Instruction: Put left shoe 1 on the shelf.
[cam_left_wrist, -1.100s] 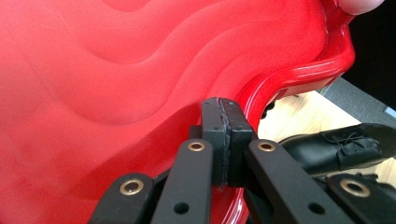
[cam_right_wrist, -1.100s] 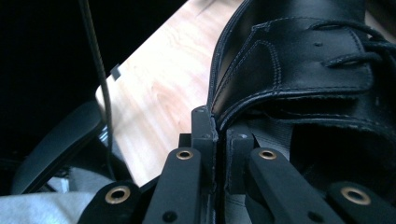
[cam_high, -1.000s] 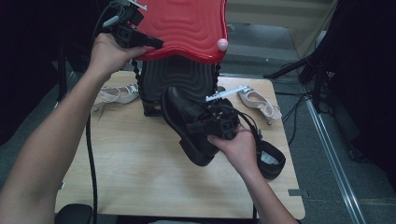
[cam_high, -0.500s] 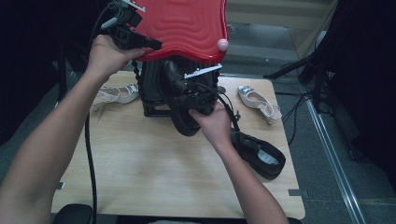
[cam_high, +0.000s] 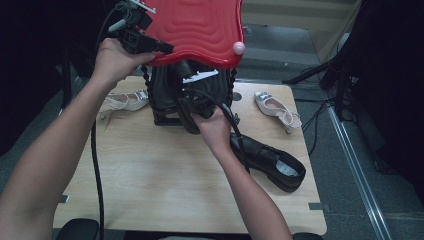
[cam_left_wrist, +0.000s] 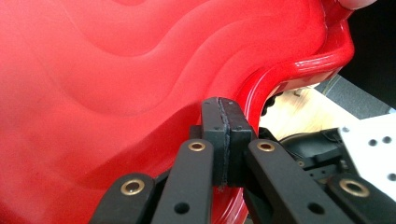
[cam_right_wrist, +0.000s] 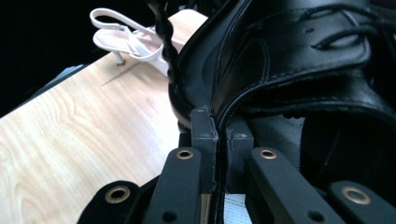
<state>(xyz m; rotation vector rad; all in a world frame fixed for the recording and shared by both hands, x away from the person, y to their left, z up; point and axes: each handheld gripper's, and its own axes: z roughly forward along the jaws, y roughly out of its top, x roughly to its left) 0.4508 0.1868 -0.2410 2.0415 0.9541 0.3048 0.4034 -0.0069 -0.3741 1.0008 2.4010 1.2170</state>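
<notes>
The left gripper (cam_high: 165, 48) is clamping the red lid (cam_high: 200, 25) open, while the right gripper (cam_right_wrist: 219, 126) is pinching the black shoe (cam_right_wrist: 299, 60) by its collar. The shoe may be slipping from this thin grip, or catching the lid edge at 12 o'clock of the bench (cam_high: 165, 190).

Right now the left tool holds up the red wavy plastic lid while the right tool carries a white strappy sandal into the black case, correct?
Not quite. The right tool is clamped on a black leather shoe, as the right gripper view shows. The left tool does hold up the red wavy plastic lid.
</notes>
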